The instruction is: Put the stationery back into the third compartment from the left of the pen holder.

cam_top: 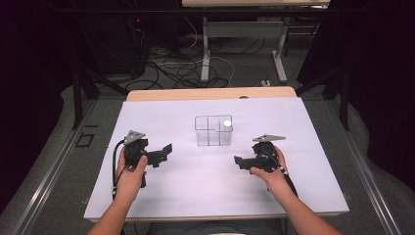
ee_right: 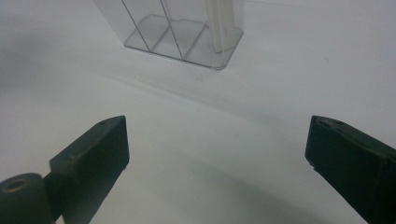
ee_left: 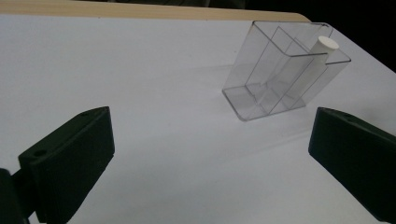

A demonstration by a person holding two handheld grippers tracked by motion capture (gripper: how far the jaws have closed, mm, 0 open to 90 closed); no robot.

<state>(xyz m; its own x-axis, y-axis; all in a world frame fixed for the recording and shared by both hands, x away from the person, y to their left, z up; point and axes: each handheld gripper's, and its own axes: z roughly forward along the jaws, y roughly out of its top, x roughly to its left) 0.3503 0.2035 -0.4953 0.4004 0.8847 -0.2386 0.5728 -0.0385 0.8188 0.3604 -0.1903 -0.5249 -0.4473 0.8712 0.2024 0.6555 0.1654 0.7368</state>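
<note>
Both pairs of jaws stand spread wide with nothing between them. The left gripper (cam_top: 161,152) sits to the left of the clear box (cam_top: 213,130) and a little nearer the person, its jaws aimed toward the box. The right gripper (cam_top: 241,161) sits to the box's right, also nearer the person, jaws turned toward it. Neither touches the box.

The box stands upright on the white table (cam_top: 195,186), split into compartments by clear walls. A white rod (cam_top: 227,123) stands in the box's far right compartment, long axis nearly vertical, its flat round end pointing up. In the left gripper view the rod (ee_left: 312,65) leans slightly against the wall. No writing is readable on box or rod.
</note>
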